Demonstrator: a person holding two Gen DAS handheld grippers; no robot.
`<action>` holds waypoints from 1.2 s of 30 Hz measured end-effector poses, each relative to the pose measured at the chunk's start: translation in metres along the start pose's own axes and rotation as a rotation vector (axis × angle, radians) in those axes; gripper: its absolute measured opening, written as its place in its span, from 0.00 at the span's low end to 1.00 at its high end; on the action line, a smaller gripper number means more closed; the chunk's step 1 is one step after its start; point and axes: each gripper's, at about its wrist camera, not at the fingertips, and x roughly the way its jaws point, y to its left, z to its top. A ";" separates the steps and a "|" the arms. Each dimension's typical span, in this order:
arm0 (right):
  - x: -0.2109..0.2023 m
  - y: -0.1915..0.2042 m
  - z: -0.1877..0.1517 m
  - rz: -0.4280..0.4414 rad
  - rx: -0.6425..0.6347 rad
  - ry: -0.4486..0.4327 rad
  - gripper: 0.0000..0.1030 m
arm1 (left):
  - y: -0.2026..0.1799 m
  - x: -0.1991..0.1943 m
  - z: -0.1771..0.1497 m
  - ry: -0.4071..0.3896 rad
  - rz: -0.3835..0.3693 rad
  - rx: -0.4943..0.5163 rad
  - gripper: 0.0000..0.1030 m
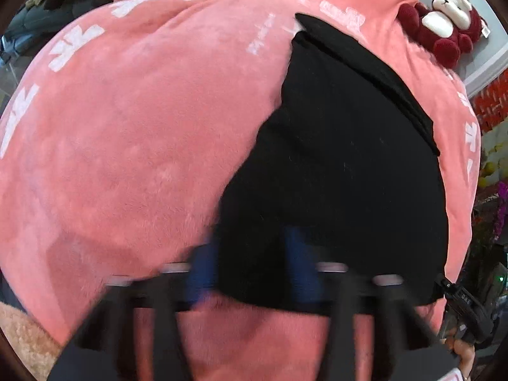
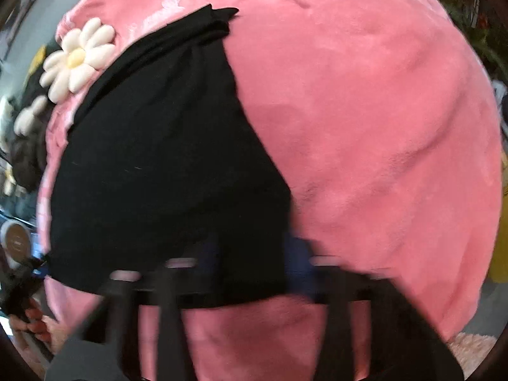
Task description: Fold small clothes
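Left wrist view: a black garment [image 1: 343, 158] lies spread on the pink blanket [image 1: 143, 143], its near hem draped over both blurred grippers, left gripper [image 1: 250, 263] and right gripper [image 2: 254, 263]; I cannot tell their grip. A maroon plush toy [image 1: 451, 25] and daisy cushion [image 2: 76, 57] sit beyond.

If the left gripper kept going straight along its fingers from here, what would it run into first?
The black garment: it already lies between the left gripper fingers and stretches ahead over the pink blanket. Beyond it, likely the blanket; depth is hard to judge.
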 end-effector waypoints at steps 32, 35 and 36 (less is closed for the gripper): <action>-0.175 -0.016 -0.138 0.053 -0.076 0.078 0.06 | 0.021 -0.169 -0.148 0.088 -0.114 0.099 0.03; -0.187 -0.022 -0.147 0.051 -0.074 0.084 0.06 | 0.021 -0.181 -0.158 0.089 -0.105 0.123 0.03; -0.191 -0.022 -0.147 0.053 -0.070 0.080 0.06 | 0.020 -0.183 -0.159 0.089 -0.105 0.123 0.03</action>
